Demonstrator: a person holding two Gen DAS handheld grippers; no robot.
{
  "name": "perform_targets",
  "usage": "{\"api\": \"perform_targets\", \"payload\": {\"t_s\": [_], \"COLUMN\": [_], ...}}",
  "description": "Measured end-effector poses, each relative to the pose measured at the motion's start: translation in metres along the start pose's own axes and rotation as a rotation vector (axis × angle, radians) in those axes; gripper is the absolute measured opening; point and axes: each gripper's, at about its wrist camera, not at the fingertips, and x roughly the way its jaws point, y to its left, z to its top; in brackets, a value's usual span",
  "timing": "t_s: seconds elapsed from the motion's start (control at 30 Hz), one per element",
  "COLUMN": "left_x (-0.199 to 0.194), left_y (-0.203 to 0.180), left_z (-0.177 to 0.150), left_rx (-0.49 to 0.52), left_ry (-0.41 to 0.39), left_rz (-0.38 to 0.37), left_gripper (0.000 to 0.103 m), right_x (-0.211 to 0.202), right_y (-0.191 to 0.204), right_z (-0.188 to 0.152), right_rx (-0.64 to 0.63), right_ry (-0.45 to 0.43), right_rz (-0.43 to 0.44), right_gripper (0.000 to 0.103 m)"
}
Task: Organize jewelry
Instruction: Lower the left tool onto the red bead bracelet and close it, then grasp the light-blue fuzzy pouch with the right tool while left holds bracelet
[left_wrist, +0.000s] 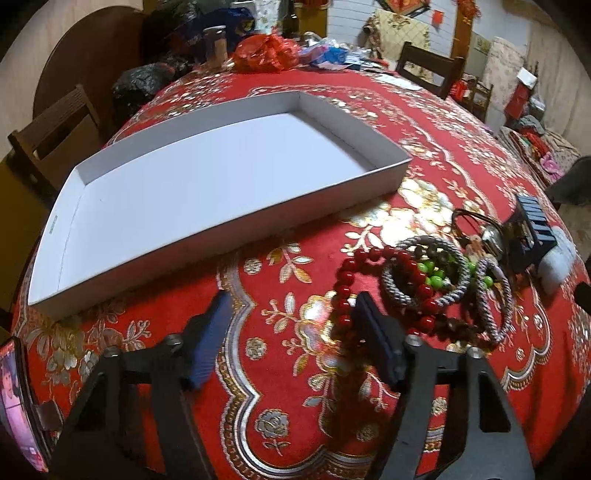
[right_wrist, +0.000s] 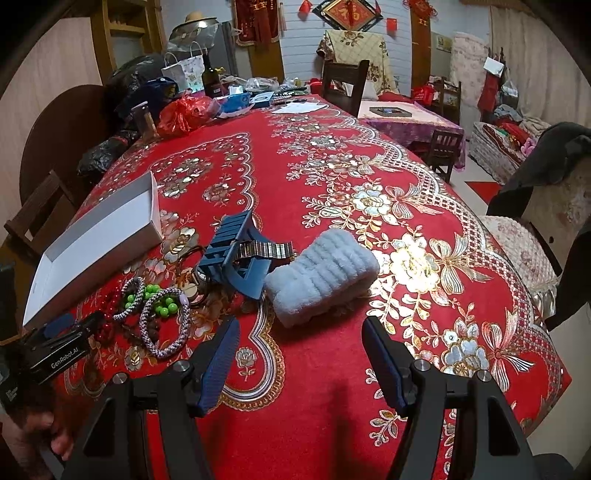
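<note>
A shallow white box (left_wrist: 229, 229) lies open and empty on the red tablecloth; it also shows in the right wrist view (right_wrist: 110, 251). A jewelry pile lies right of it: red bead bracelet (left_wrist: 345, 291), grey rope bangles (left_wrist: 460, 288), green beads (left_wrist: 436, 277), a blue hair claw (right_wrist: 229, 247), a metal watch band (right_wrist: 266, 251) and a fluffy blue band (right_wrist: 321, 273). My left gripper (left_wrist: 291, 306) is open, its right finger touching the red beads. My right gripper (right_wrist: 299, 332) is open and empty, just in front of the fluffy band.
Bags, a bottle (right_wrist: 210, 74), a jar (left_wrist: 216, 44) and papers crowd the table's far end. Wooden chairs (left_wrist: 55, 125) stand at the left and far side. A phone (left_wrist: 14, 398) sits at the near left edge. A draped chair (right_wrist: 546, 206) stands right.
</note>
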Motion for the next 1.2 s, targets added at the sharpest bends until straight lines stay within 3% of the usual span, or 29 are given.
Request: {"api": "perform_targets", "payload": {"t_s": [0.07,0.13,0.2,0.37,0.6,1.0,1.2], "left_x": [-0.002,-0.004,-0.006,-0.012,-0.031,-0.026,-0.024], "left_y": [-0.002,-0.003,-0.001,0.012,0.008,0.015,0.013], "left_z": [-0.001,-0.001,-0.003,-0.008,-0.015,-0.023,-0.024], "left_rx": [0.012,0.017,0.003,-0.057,-0.03,-0.059,-0.064], "left_ry": [-0.008,-0.012,-0.012,-0.019,-0.069,-0.057,-0.051], "left_rz": [-0.014,-0.034,-0.065,-0.133,-0.168,-0.147,-0.148], "left_gripper": [0.042,0.017,0.008,0.008,0.008,0.008,0.008], "right_x": [0.0,0.0,0.0,0.001,0.006,0.016,0.046], "right_y": [0.0,-0.001,-0.002,-0.004,-0.01,-0.026,-0.033], "right_z": [0.0,0.0,0.0,0.0,0.001,0.023,0.038], "right_rx": [-0.002,0.003,0.01,0.025,0.056,0.112,0.206], "right_ry": [-0.001,0.0,0.003,0.007,0.016,-0.016,0.036], "right_rz": [0.0,0.001,0.002,0.005,-0.003,-0.004,0.069], "right_gripper": [0.066,0.066,0.066,0.066,0.066,0.066,0.066]}}
